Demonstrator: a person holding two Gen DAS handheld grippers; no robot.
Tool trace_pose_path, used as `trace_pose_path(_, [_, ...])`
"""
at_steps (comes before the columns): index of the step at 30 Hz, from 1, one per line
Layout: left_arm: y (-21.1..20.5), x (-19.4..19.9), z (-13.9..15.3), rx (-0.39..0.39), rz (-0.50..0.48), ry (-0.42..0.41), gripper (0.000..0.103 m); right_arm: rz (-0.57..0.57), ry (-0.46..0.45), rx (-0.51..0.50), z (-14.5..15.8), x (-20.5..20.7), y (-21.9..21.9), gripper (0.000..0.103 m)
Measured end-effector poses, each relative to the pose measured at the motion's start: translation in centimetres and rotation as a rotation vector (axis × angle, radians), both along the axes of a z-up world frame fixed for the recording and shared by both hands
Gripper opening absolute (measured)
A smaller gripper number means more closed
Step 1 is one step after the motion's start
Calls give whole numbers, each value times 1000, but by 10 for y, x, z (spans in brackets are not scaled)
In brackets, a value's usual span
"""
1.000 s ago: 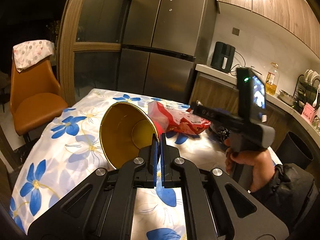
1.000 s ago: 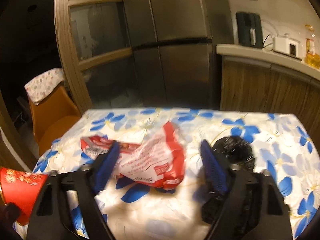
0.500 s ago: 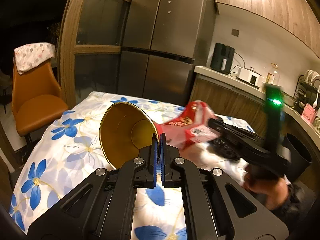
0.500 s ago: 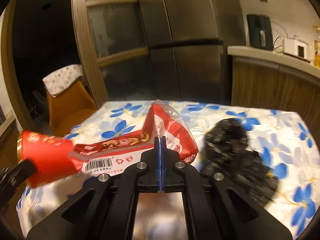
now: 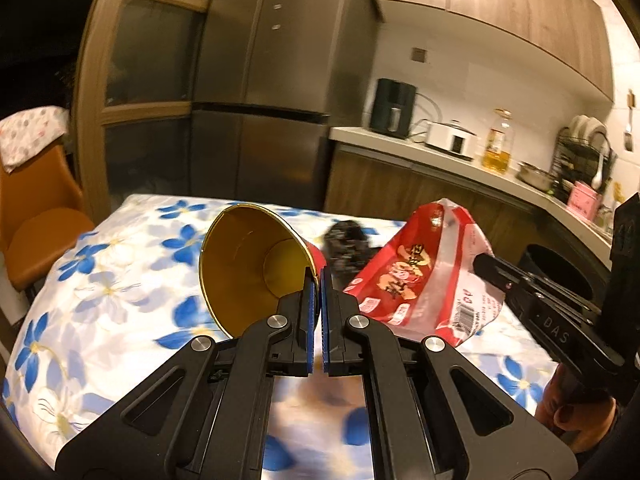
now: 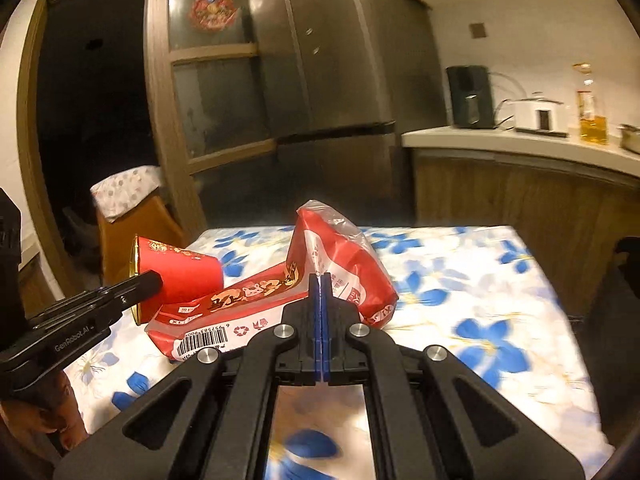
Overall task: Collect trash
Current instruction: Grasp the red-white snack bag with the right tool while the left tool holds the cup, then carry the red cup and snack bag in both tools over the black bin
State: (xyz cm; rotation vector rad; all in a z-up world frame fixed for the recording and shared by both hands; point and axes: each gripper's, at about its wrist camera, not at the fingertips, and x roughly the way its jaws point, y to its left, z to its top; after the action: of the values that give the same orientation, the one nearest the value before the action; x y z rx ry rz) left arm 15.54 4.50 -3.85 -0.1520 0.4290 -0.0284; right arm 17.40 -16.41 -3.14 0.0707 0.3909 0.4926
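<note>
My left gripper (image 5: pixel 317 276) is shut on the rim of a red paper cup (image 5: pixel 256 264) with a gold inside, held tilted above the flowered table (image 5: pixel 100 264). In the right wrist view that cup (image 6: pixel 180 276) hangs at the left with the left gripper (image 6: pixel 154 280) on it. My right gripper (image 6: pixel 321 280) is shut on a red and white snack bag (image 6: pixel 336 264), lifted off the table. The same bag (image 5: pixel 424 276) shows at the right of the left wrist view, pinched by the right gripper (image 5: pixel 480 262). A crumpled black bag (image 5: pixel 346 240) lies on the table behind the cup.
A black bin (image 5: pixel 556 276) stands at the table's right, below the kitchen counter (image 5: pixel 440 156). An orange chair (image 5: pixel 36 220) sits at the far left. The steel fridge (image 5: pixel 260 100) and a wooden door (image 6: pixel 192 120) stand behind the table. A hand (image 5: pixel 572 412) holds the right gripper's handle.
The right gripper shut on the snack bag and carried it up off the table and rightward, uncovering the black bag. The left gripper with the cup shifted somewhat.
</note>
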Motion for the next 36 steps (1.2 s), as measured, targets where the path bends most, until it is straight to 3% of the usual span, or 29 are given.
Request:
trace_pose_path(22, [-257,61,29,35,-485,-95,2,-587,-109,-5,32,-21,-233,1])
trace_pose_path(29, [-316,78,37,22,-584,-125,2,-718,-112,-5,30,-17,-275,1])
trace_pose_path(36, [-354,90,35,25,-632,-129,2,-778,-99,-17,22,-12,-292,1])
